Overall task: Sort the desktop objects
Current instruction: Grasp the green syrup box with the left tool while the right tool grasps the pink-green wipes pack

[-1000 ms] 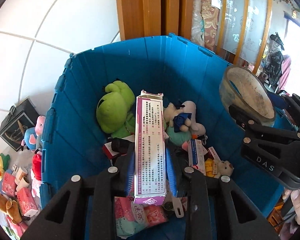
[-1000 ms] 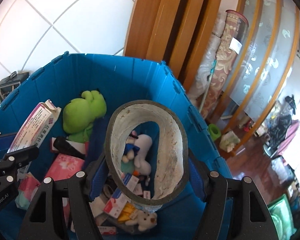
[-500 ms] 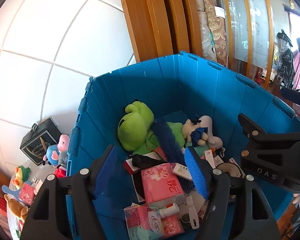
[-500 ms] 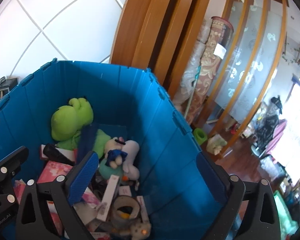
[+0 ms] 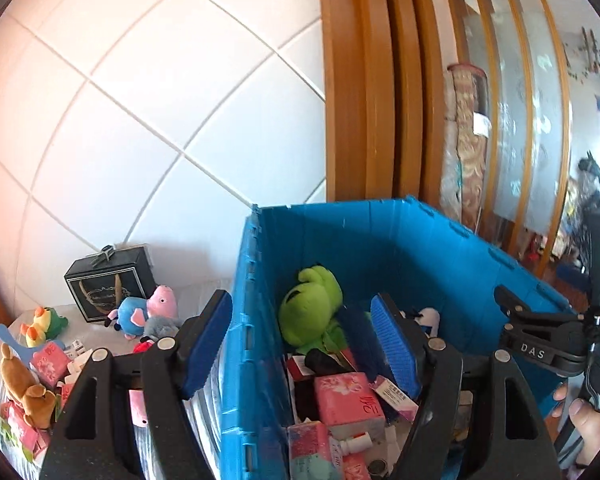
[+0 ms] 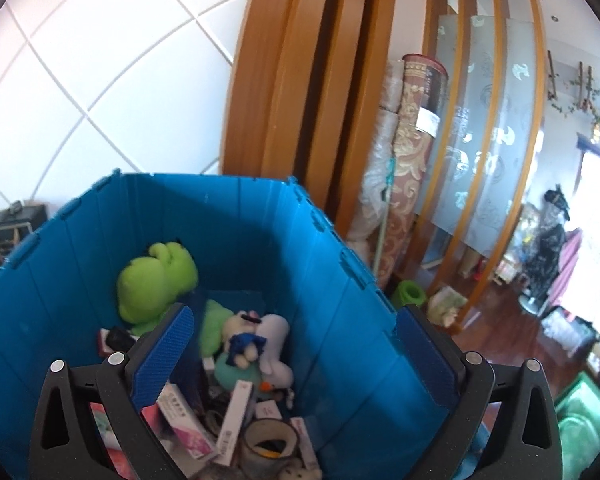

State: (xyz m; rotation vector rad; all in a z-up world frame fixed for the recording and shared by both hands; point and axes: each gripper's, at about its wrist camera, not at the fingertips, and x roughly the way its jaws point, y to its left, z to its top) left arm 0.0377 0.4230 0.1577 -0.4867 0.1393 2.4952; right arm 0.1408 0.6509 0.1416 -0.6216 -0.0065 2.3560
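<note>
Straddling the blue crate's [image 5: 236,320] wall, the left tool [image 5: 300,344] gapes empty; the right tool [image 6: 296,356] is opening, empty, above the tape roll [image 6: 269,442].

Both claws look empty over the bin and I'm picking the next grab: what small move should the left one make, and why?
Probably swing the left claw left toward the pig toy on the table. Its jaws stand open and straddle the blue bin wall, nothing between them, and toys wait unsorted outside it.
</note>
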